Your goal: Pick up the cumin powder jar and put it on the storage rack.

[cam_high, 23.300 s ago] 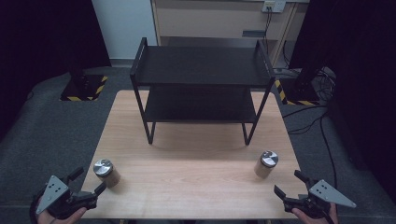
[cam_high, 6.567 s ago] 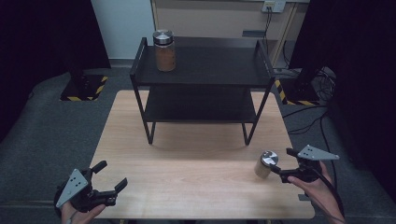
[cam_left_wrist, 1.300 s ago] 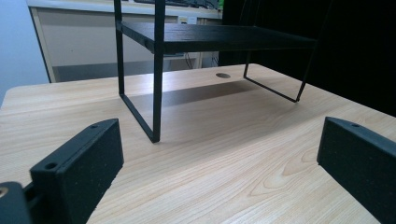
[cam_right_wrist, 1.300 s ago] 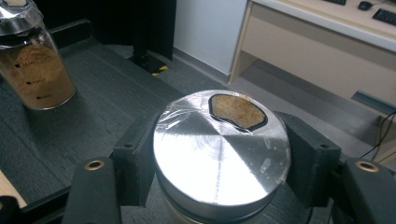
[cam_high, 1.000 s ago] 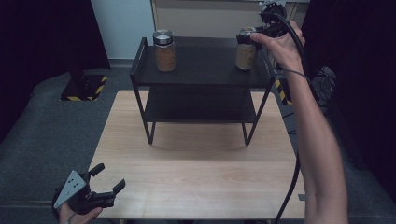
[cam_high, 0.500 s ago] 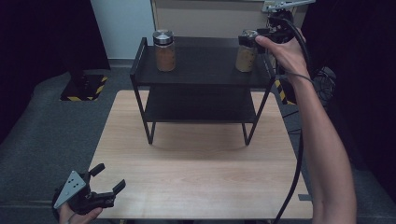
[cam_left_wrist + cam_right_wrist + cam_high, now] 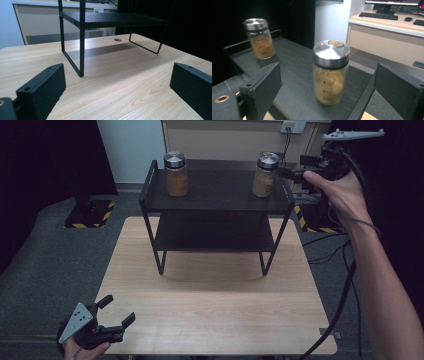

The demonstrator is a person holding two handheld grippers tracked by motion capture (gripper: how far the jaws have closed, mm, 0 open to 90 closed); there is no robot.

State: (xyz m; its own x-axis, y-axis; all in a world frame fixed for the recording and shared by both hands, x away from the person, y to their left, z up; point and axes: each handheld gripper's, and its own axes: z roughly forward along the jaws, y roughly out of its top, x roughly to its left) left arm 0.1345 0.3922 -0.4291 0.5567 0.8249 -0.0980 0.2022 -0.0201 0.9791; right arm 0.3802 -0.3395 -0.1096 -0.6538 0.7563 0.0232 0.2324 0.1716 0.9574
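Observation:
Two glass jars of brown powder with silver lids stand upright on the top shelf of a black rack (image 7: 215,202). One jar (image 7: 176,174) is at the left end, the other (image 7: 265,175) at the right end. My right gripper (image 7: 292,169) hovers just right of the right jar, open and holding nothing. In the right gripper view that jar (image 7: 330,75) stands free, a little beyond the wide-apart jaws, with the far jar (image 7: 260,38) behind it. My left gripper (image 7: 119,309) rests open near the table's front left corner, facing the rack's leg (image 7: 82,50).
The rack stands at the back of the wooden table (image 7: 215,315), and its lower shelf (image 7: 212,237) is bare. Cables (image 7: 345,285) trail along the right side. A desk with a keyboard (image 7: 378,15) lies behind the rack.
My right gripper has let go of the right jar and drawn back to the right; the jar stays on the top shelf. The left gripper has not moved.

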